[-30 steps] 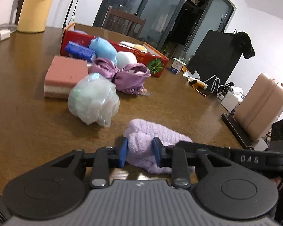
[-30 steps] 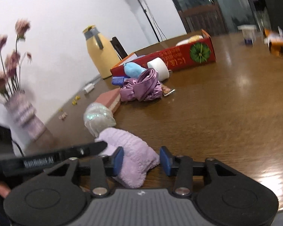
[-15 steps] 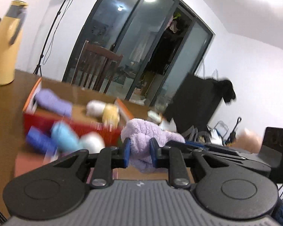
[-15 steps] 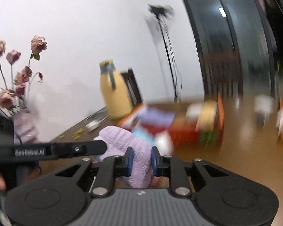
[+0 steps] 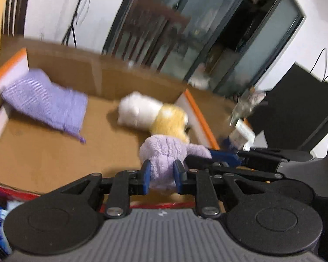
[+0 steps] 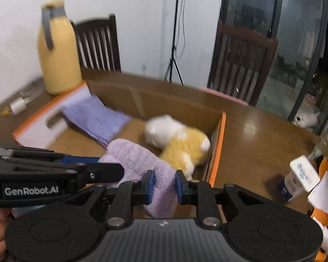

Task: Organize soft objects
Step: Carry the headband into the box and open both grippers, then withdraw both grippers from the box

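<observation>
Both hand-held grippers, left (image 5: pixel 161 174) and right (image 6: pixel 165 186), have carried the lilac fluffy cloth (image 5: pixel 167 155) off the counter (image 6: pixel 255 131); each pinches one end, and it now hangs over the cardboard box (image 5: pixel 54 152), ready to drop beside the plush toy (image 6: pixel 179 139).

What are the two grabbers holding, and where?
Both hold one fluffy purple towel over the box. The left gripper pinches one end, the right gripper the other.
</observation>
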Demonstrator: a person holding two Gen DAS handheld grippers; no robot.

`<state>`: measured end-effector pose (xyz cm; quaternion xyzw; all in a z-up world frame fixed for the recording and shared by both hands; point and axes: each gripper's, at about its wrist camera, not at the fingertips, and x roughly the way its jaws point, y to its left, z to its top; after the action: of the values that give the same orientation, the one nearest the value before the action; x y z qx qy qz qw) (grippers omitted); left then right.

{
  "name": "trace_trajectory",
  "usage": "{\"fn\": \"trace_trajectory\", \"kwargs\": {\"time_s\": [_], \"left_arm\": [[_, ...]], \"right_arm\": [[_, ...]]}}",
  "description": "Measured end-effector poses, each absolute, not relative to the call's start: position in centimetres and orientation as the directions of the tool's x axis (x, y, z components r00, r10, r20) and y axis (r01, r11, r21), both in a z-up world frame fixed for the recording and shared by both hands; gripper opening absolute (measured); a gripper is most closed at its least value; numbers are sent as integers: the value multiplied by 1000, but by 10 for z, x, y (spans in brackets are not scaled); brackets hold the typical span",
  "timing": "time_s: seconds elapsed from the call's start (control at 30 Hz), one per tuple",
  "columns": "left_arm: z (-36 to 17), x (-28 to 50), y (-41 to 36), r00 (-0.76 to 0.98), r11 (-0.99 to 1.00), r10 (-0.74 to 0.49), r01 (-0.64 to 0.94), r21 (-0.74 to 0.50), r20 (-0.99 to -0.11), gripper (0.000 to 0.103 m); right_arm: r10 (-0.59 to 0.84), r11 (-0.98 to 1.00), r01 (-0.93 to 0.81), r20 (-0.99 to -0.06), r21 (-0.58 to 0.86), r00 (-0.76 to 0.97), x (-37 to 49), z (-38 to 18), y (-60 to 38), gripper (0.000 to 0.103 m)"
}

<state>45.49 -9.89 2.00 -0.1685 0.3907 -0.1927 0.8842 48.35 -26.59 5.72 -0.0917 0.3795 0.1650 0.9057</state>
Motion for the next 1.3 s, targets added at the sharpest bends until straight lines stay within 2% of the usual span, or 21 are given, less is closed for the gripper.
{"fn": "trace_trajectory", "kwargs": {"time_s": [0.07,0.13,0.3,0.37,0.47,0.53,0.57,0.6,0.63,0.67,0.73,0.83,0.9,1.13,1.23,1.3], "left_arm": [[17,451,-99,636,876,-467,234,-422,-615,30],[22,444,-102,659,900,-428,248,-358,-619,42],[57,417,-90,702,907,-420,294,-303,-575,46],[77,405,-81,739,921,-389,295,-255,-550,50],[110,379,-62,800,943,-332,280,-179,-499,55],[134,359,-44,838,954,-298,265,-137,-456,65],[141,351,-38,855,960,-281,252,-124,-435,68],[149,340,-29,878,966,-257,231,-112,-404,78],[155,327,-20,901,974,-225,201,-101,-372,88],[158,315,-14,920,981,-192,172,-87,-343,91],[155,292,-5,953,992,-128,122,-38,-274,98],[150,267,3,976,996,-85,86,-3,-198,100],[148,258,7,977,997,-71,73,2,-202,100],[149,230,16,978,997,-68,61,-42,-198,100],[141,207,25,979,996,-58,45,-74,-194,102],[127,184,28,970,994,-69,46,-101,-231,102]], "right_arm": [[179,929,-357,-718,-103,673,477,47,-265,26],[143,926,-346,-708,-152,692,473,44,-267,28],[162,941,-316,-659,-120,734,457,70,-276,40],[164,943,-307,-622,-130,766,445,91,-277,42],[178,943,-303,-565,-135,806,423,125,-278,52],[188,942,-304,-527,-141,828,406,145,-276,56],[195,941,-305,-506,-144,840,397,153,-275,63],[202,941,-305,-478,-147,855,388,159,-275,75],[209,942,-299,-436,-150,875,378,163,-274,80],[213,945,-291,-391,-150,895,367,166,-274,85],[225,953,-271,-285,-134,932,342,166,-273,86],[234,961,-253,-165,-109,958,311,160,-270,97],[222,965,-236,-121,-114,967,296,156,-265,99],[188,969,-200,-92,-142,978,274,141,-256,99],[191,978,-198,-92,-69,977,252,138,-258,99],[204,978,-206,-106,-8,973,232,128,-260,100]]}}
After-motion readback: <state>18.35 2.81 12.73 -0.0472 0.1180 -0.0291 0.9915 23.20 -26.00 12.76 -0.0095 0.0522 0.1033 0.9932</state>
